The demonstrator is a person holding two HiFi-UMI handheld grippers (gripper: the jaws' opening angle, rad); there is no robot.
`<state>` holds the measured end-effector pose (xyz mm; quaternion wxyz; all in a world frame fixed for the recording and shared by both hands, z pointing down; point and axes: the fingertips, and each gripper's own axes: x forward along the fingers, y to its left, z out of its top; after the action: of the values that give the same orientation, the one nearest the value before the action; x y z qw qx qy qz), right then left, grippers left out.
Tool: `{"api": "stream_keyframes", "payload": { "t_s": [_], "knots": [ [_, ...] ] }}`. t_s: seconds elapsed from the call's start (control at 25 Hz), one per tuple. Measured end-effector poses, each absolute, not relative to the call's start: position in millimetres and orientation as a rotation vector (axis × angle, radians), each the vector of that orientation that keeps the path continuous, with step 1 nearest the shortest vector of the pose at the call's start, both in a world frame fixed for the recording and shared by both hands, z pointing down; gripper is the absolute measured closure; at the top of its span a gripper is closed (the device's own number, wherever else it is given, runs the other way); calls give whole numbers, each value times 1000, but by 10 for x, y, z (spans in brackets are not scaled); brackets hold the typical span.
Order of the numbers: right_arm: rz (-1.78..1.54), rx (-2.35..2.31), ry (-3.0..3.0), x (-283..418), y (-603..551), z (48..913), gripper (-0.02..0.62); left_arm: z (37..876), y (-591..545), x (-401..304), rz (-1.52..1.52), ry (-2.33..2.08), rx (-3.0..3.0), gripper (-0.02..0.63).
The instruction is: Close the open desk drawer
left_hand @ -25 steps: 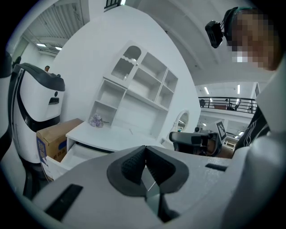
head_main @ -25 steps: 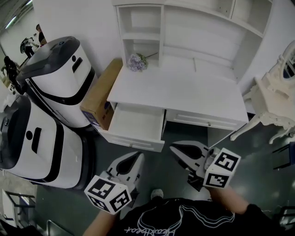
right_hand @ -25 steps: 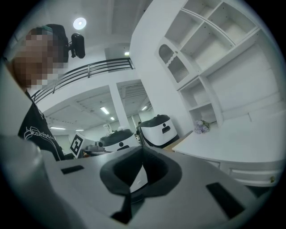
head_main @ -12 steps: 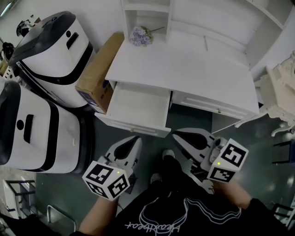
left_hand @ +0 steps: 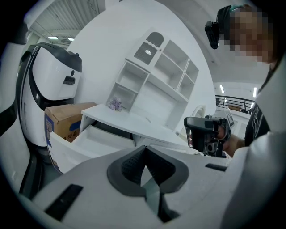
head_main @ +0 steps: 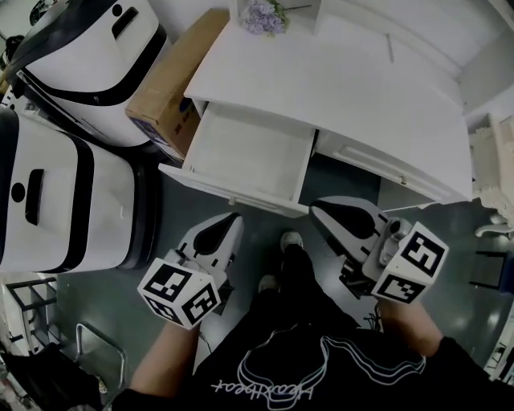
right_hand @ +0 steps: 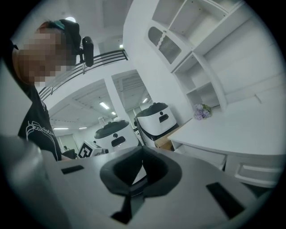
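The white desk (head_main: 377, 88) has its left drawer (head_main: 249, 152) pulled out and empty, its front panel (head_main: 229, 195) facing me. My left gripper (head_main: 226, 225) hovers just short of that panel, shut with nothing in it. To the right, my right gripper (head_main: 324, 210) is level with the desk's closed right drawer (head_main: 385, 172), also shut and empty. In the left gripper view the open drawer (left_hand: 87, 138) lies beyond the closed jaw tips (left_hand: 144, 150), with the right gripper (left_hand: 206, 134) alongside. In the right gripper view the desk (right_hand: 250, 129) is at the right, past the shut tips (right_hand: 142, 153).
Two big white-and-black machines (head_main: 80, 48) (head_main: 56, 201) stand left of the desk, and a cardboard box (head_main: 169, 80) sits against the drawer's side. Purple flowers (head_main: 263, 14) lie on the desktop. A white chair (head_main: 498, 160) is at the right. My shoes (head_main: 277, 261) stand on dark floor.
The desk and drawer have come closer and lower in the head view. Both grippers are now nearer the drawer front, still shut.
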<state>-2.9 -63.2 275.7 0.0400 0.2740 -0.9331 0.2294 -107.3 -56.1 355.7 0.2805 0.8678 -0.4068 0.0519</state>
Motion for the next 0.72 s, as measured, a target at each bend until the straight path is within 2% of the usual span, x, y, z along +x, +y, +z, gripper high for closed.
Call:
{"api": "stream_keyframes", "payload": {
  "t_s": [0.72],
  "knots": [
    [915, 796, -2735, -16, -866, 3645, 589, 4662, -874, -1211, 319, -1153, 2260, 601]
  ]
}}
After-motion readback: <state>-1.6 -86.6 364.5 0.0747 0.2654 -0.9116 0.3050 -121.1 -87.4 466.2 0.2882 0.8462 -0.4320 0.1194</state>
